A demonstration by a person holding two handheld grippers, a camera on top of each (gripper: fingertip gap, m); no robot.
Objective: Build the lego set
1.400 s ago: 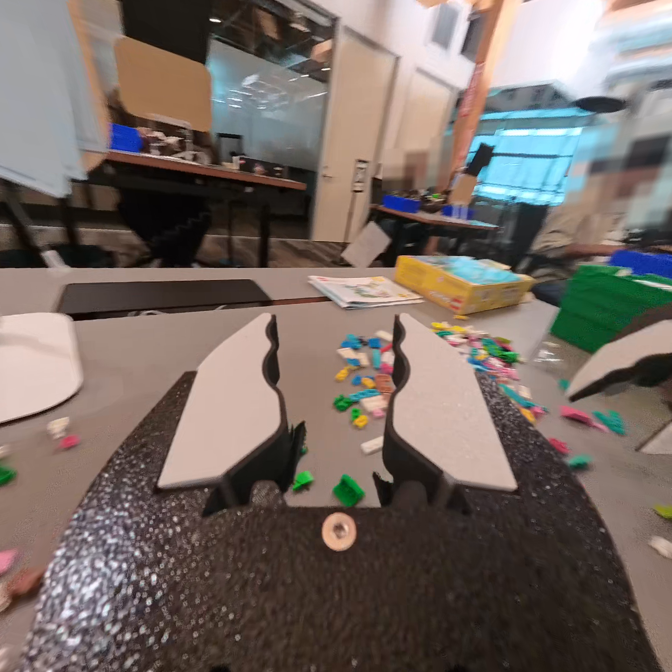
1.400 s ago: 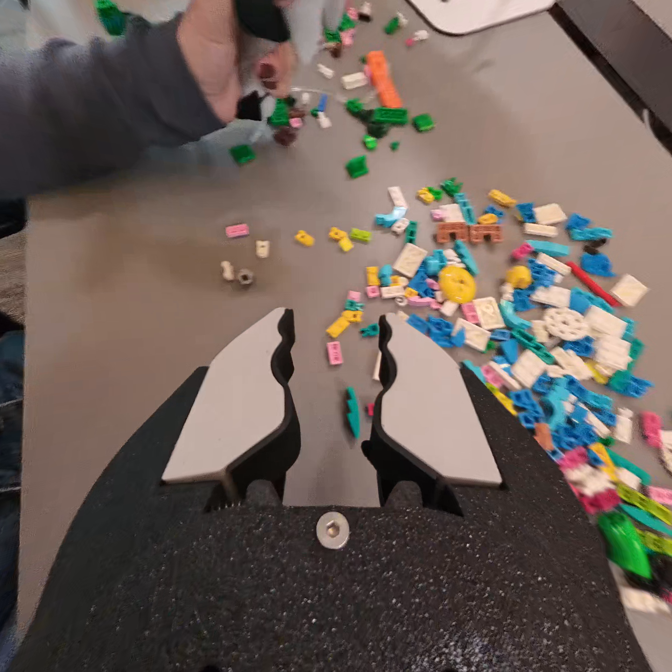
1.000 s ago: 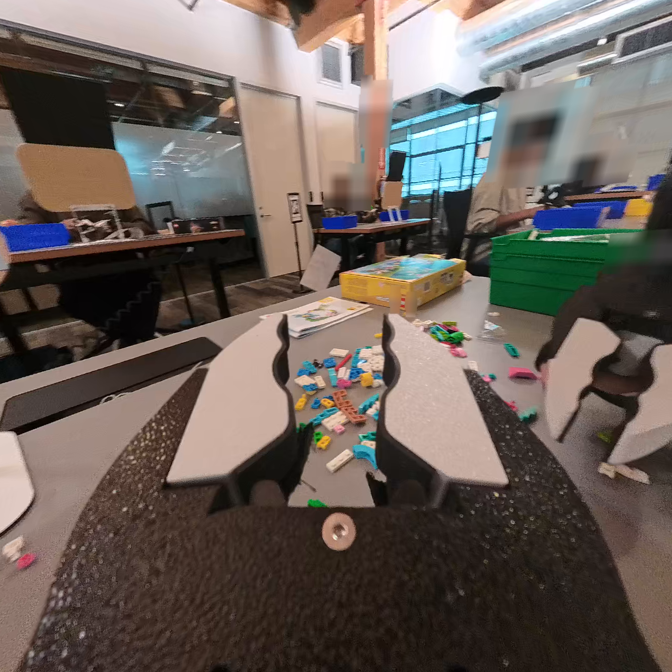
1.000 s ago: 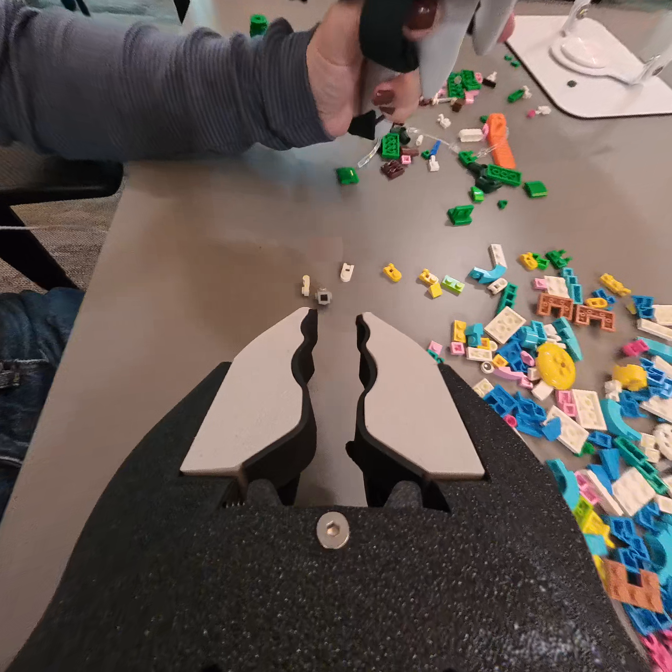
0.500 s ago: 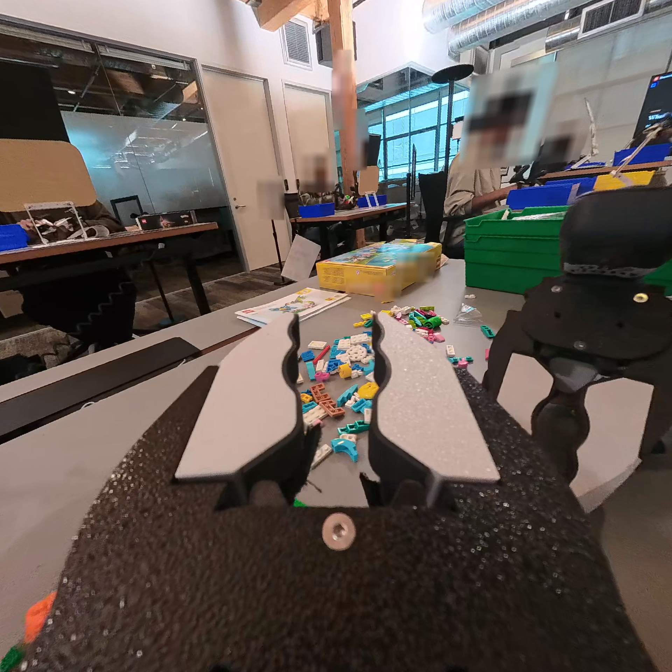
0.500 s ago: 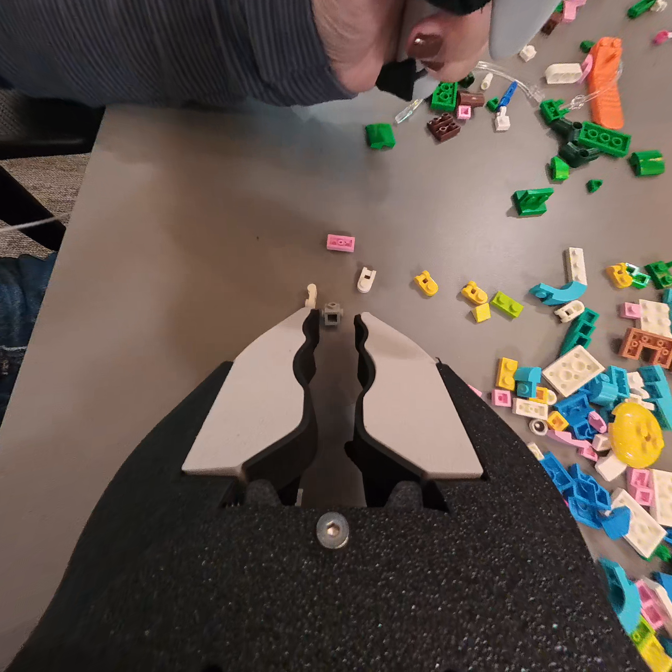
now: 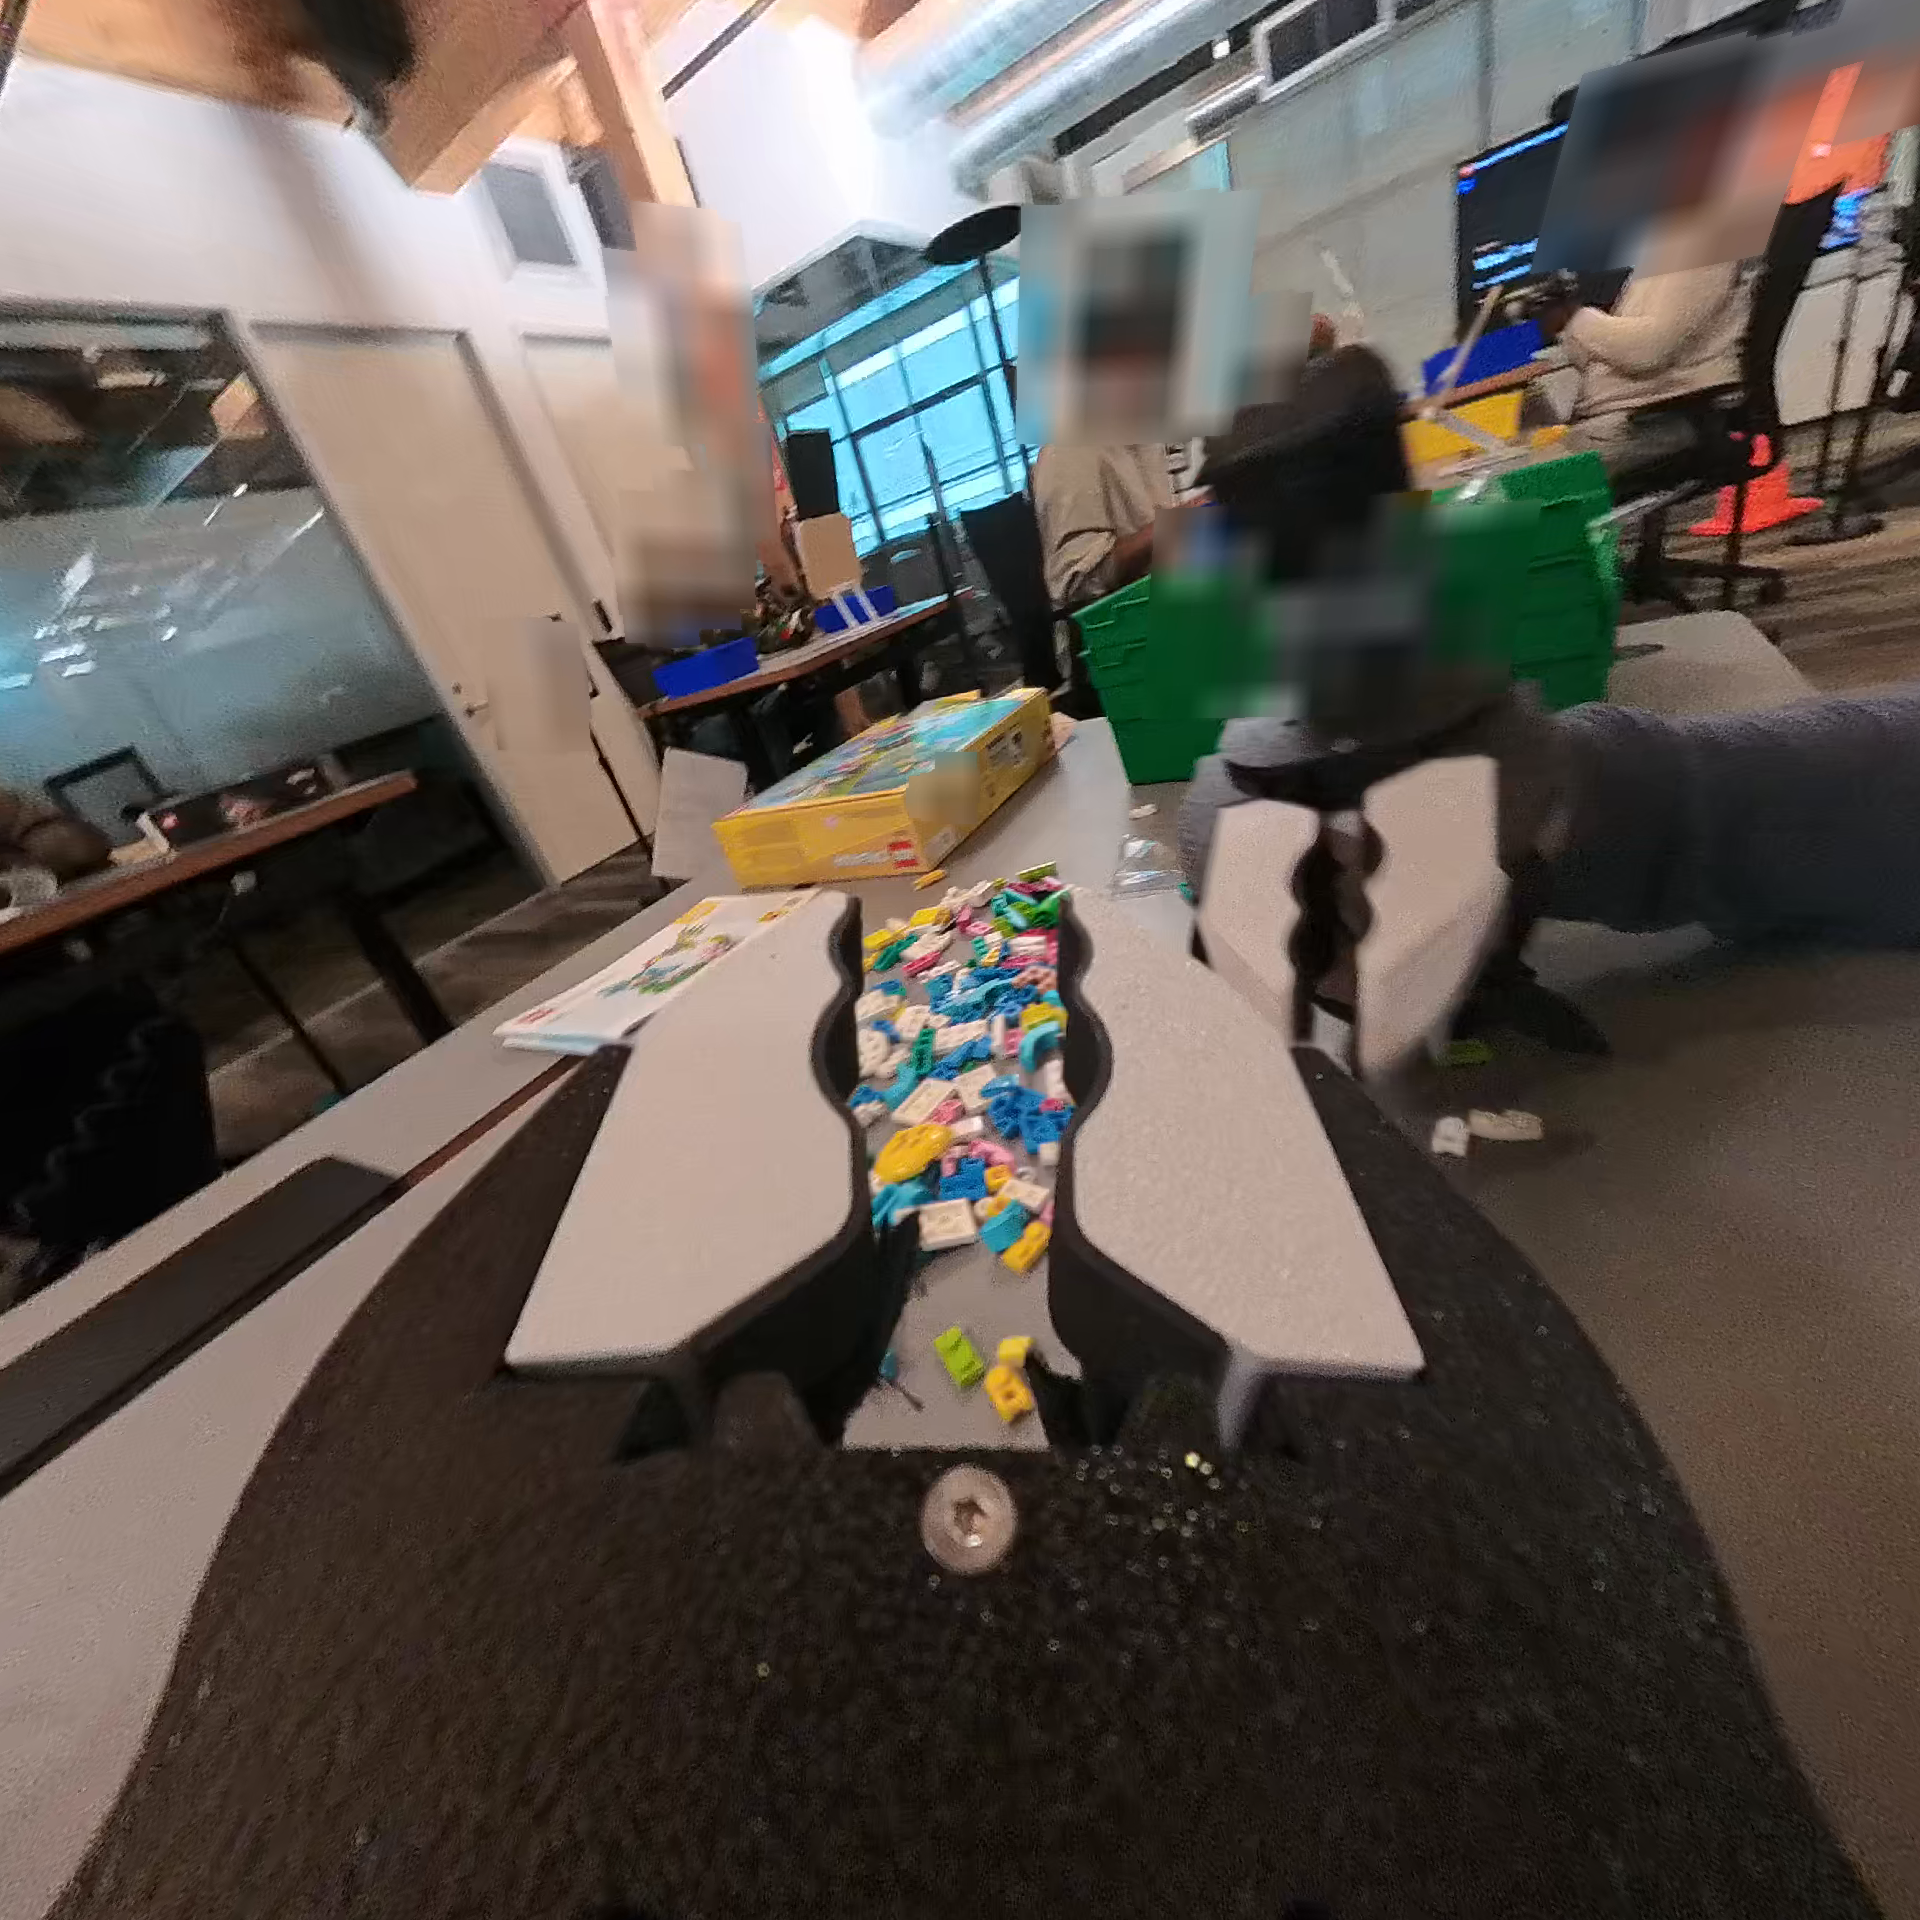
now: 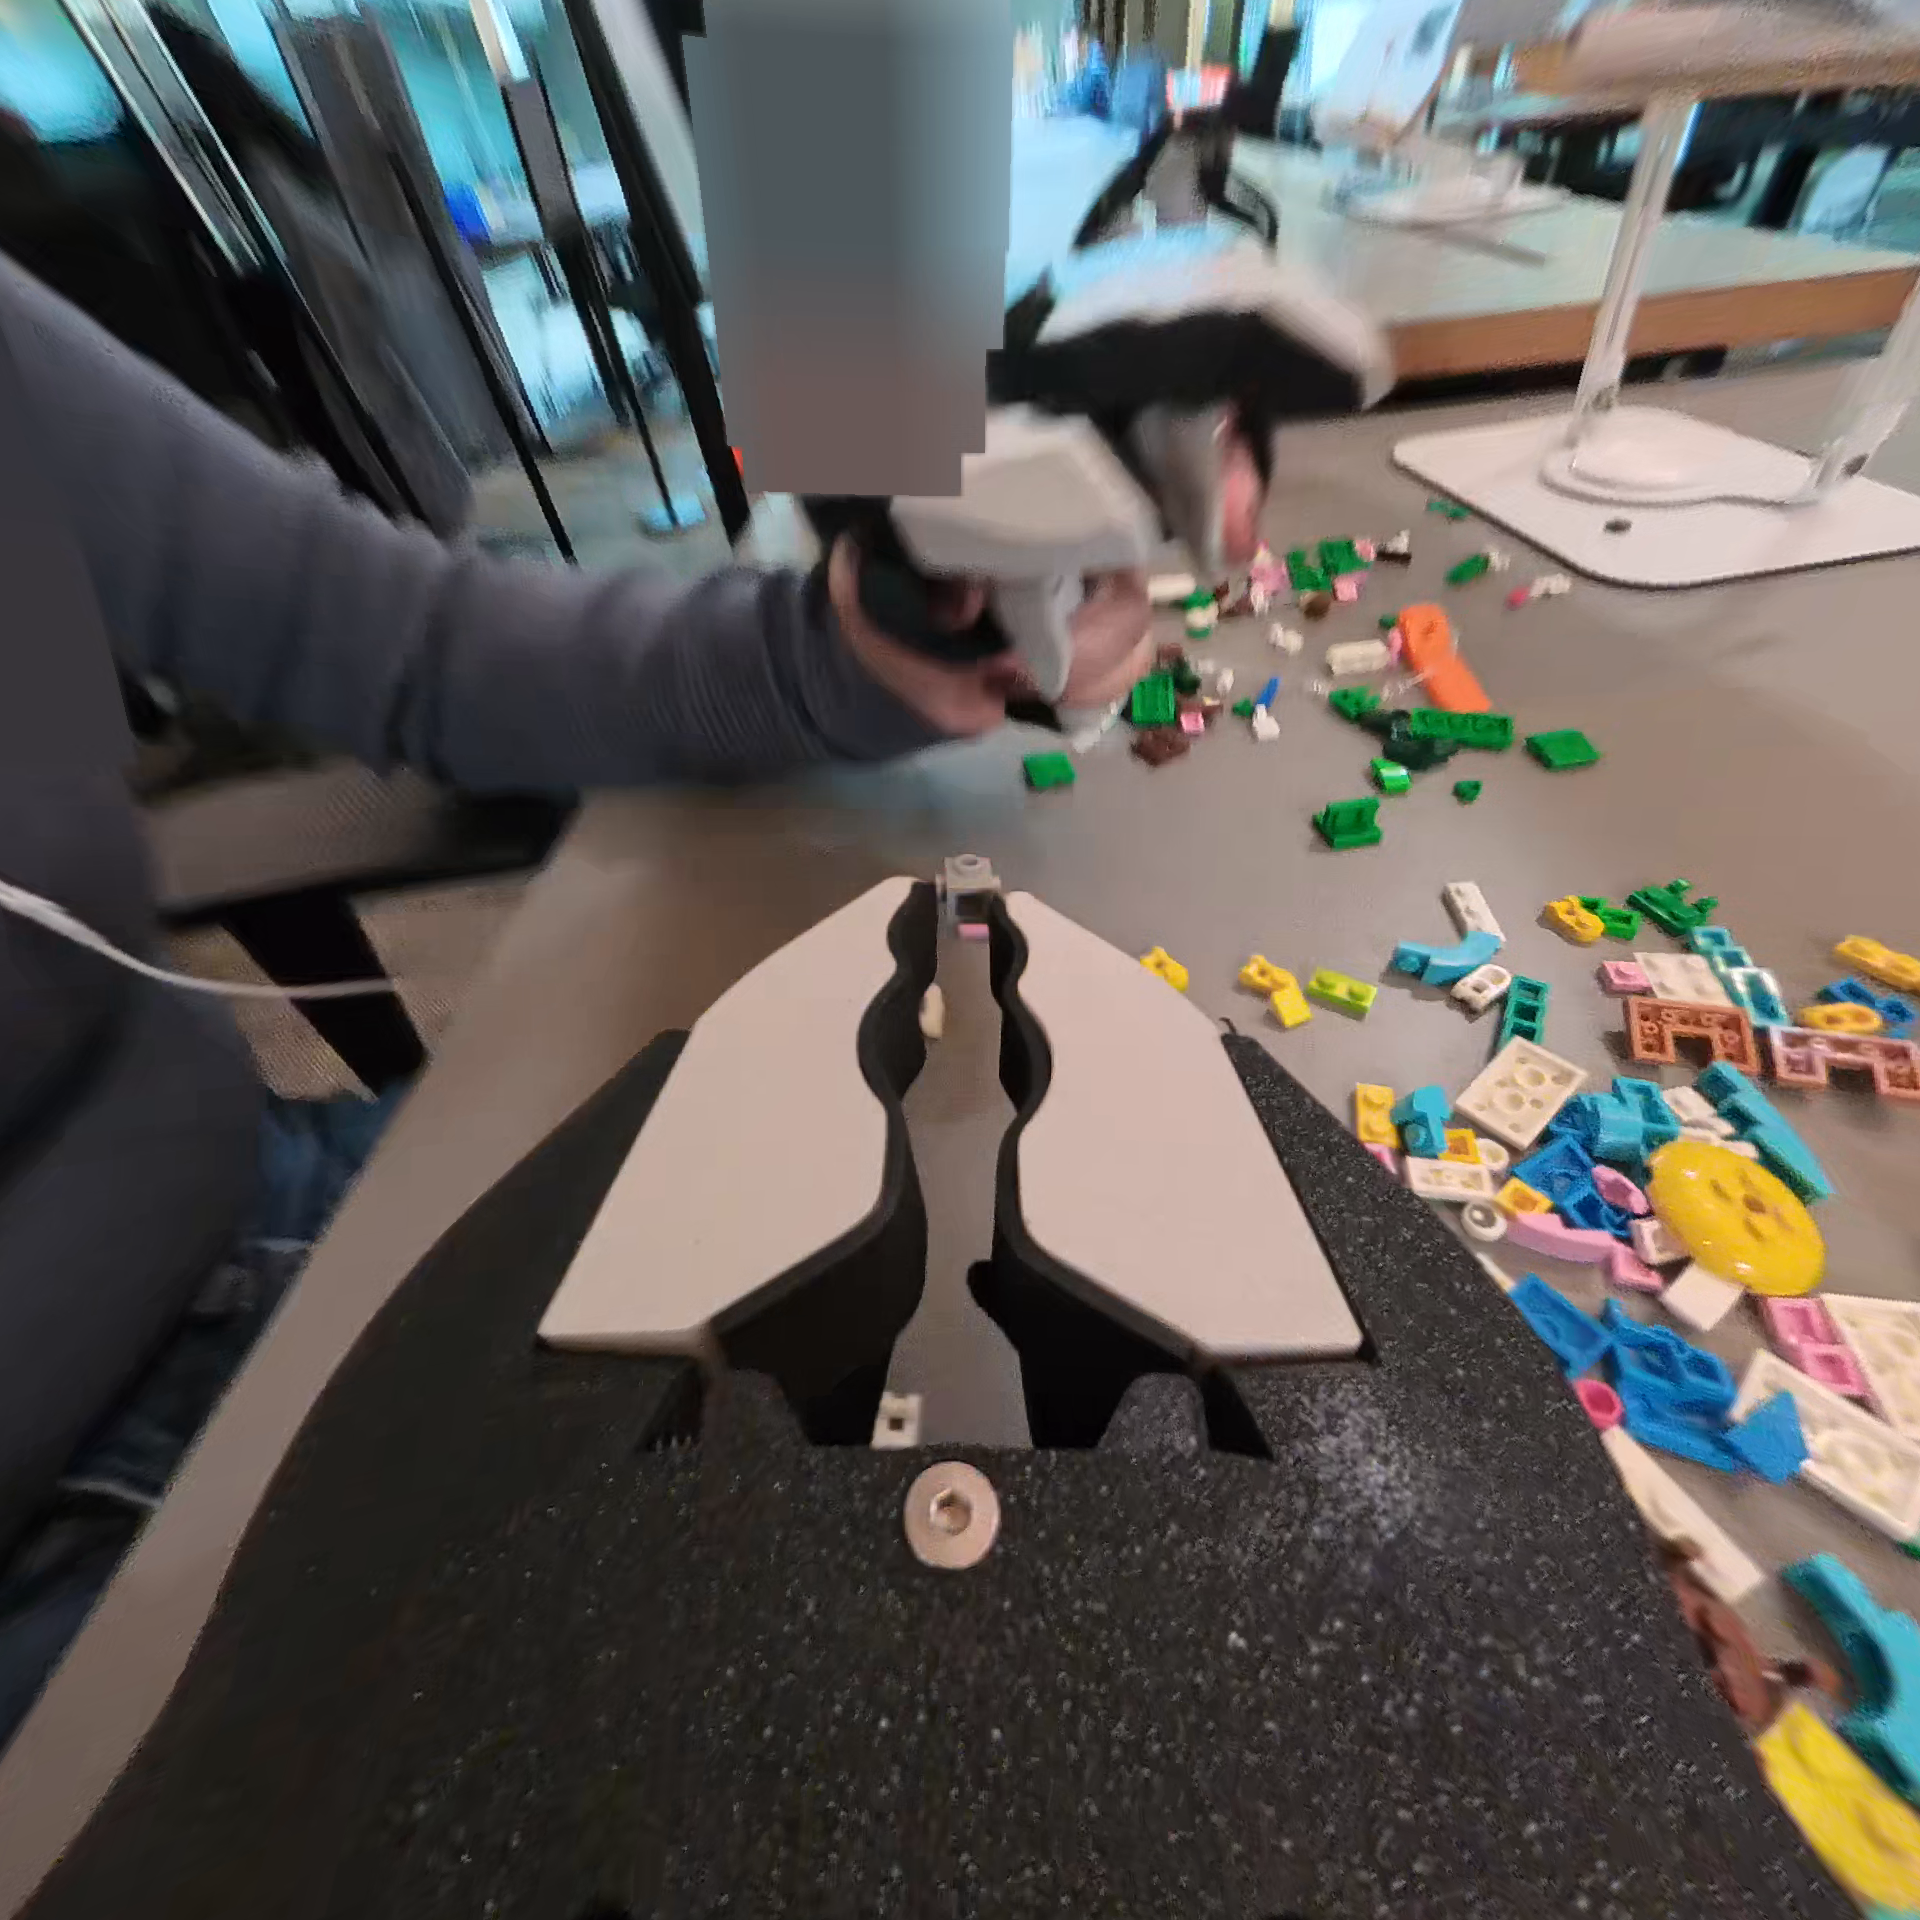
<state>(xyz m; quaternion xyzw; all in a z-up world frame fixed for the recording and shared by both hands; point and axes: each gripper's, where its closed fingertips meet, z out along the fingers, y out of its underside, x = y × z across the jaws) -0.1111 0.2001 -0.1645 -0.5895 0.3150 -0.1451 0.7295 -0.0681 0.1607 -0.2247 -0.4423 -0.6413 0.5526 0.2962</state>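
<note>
My right gripper (image 8: 966, 900) is shut on a small grey brick (image 8: 968, 879), pinched at its fingertips and held above the grey table (image 8: 1143, 831). My left gripper (image 7: 961, 916) is open and empty above the table, and the colourful pile of loose bricks (image 7: 961, 1049) shows between its fingers. The right gripper also shows, blurred, at the right of the left wrist view (image 7: 1335, 935). In the right wrist view the left gripper (image 8: 1049, 561), held by a hand, hovers above the green and brown bricks (image 8: 1164, 717).
A yellow set box (image 7: 883, 800), an instruction booklet (image 7: 665, 966) and green crates (image 7: 1153, 675) stand beyond the pile. A white stand base (image 8: 1662, 509) and an orange piece (image 8: 1439, 649) lie past the green bricks. The table edge (image 8: 540, 935) runs at left, beside my sleeve. Left tips and right tips are each some 25 centimeters from the orange piece (image 8: 1439, 649).
My right gripper closed on the grey brick, lifted it off the table and tilted up. My left gripper swung toward the brick pile and stays open.
</note>
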